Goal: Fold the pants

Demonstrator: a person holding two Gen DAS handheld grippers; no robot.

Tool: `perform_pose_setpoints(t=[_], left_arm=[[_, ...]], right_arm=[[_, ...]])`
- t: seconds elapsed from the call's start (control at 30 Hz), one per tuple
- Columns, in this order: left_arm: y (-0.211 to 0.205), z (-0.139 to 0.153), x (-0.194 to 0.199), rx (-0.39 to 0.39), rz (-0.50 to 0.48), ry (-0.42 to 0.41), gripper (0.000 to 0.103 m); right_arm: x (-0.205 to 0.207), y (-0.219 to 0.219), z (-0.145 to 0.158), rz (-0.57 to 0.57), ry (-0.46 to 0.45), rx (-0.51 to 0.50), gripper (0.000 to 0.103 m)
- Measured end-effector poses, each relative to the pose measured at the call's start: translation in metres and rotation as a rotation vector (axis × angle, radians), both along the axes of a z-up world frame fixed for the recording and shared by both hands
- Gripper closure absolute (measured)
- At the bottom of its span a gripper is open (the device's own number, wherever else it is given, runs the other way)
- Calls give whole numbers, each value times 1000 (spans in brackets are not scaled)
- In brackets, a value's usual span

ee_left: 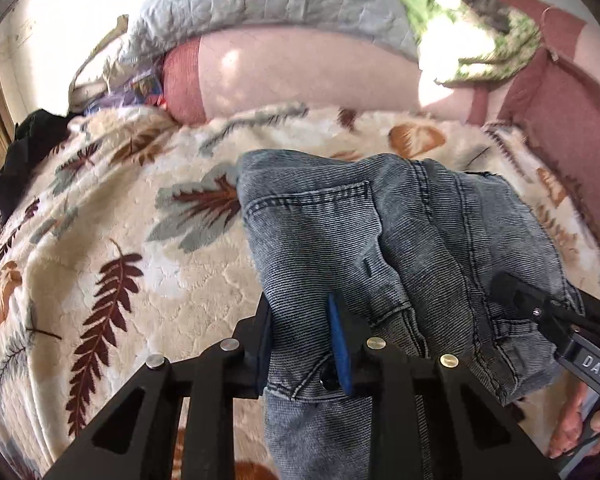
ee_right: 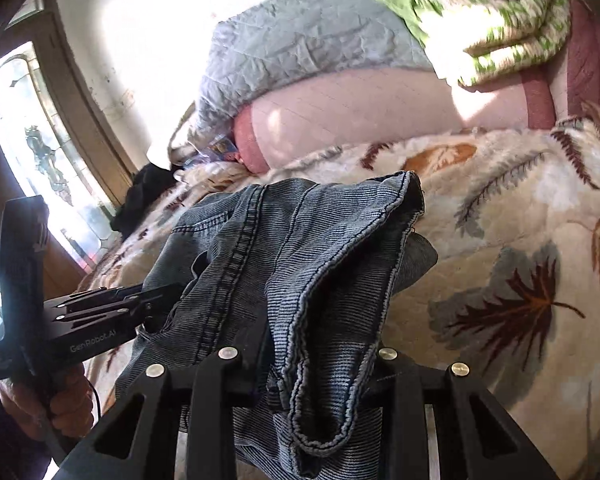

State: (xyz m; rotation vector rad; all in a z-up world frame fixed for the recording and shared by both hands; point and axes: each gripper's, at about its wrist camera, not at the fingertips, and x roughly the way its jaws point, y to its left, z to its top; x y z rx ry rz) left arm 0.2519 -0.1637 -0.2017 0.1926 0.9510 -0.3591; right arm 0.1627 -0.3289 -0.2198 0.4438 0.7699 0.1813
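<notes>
Two grippers lift our jeans (ee_left: 380, 240) above the bed's leaf-print blanket (ee_left: 100, 240): left gripper (ee_left: 306, 344) and right gripper (ee_right: 312, 376), jaws clamped on denim. We judge folding underway; next, lay them flat.

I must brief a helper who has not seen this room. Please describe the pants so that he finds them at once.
Find the cream blanket with leaf prints. Above its middle hang the pants, gripped by the left claw and the right claw. They are the only faded grey-blue denim there, with dark stitched seams.
</notes>
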Motion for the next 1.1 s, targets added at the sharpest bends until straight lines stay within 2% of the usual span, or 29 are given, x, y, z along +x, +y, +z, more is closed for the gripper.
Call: perform_pose_setpoints(t=[0.07,0.1,0.17,0.2,0.27,0.4,0.47,0.53,0.6,0.7,0.8,0.93,1.1], left_arm=[[-1,-24,10,68,29,27,74],[0,-30,9,64,26,22,72],[-2,-34,1,96,-2,-38,70],[-5,-35,-4,132,-20,-68,67],[-10,-37,-8,202,-17,-109,56],[-1,-29,-5,194,47,-70,43],[3,-19,-15,218,65,-79,38],[7,-6,-33,262,79,-130,32],[15,8,-55,277,91,-177,26],[32,30,-87,220,118,-212,26],[48,49,-118,188,161,-232,26],[68,78,-159,107,196,-251,25],[83,109,-200,61,232,-306,25]], right_arm=[[13,0,-23,-2,73,8,70],[18,-3,-35,-15,114,22,67],[18,-11,-58,-45,147,92,53],[14,-17,-66,-57,124,142,53],[12,-23,-70,-60,113,194,53],[13,-14,-64,-73,134,126,50],[7,-10,-56,-103,158,79,42],[-2,-6,-44,-148,191,9,35],[-20,-4,-28,-168,156,-36,35],[-52,1,1,-178,82,-94,35],[-88,7,28,-184,11,-127,35],[-127,22,63,-182,-56,-161,35],[-170,48,99,-148,-132,-201,34]])
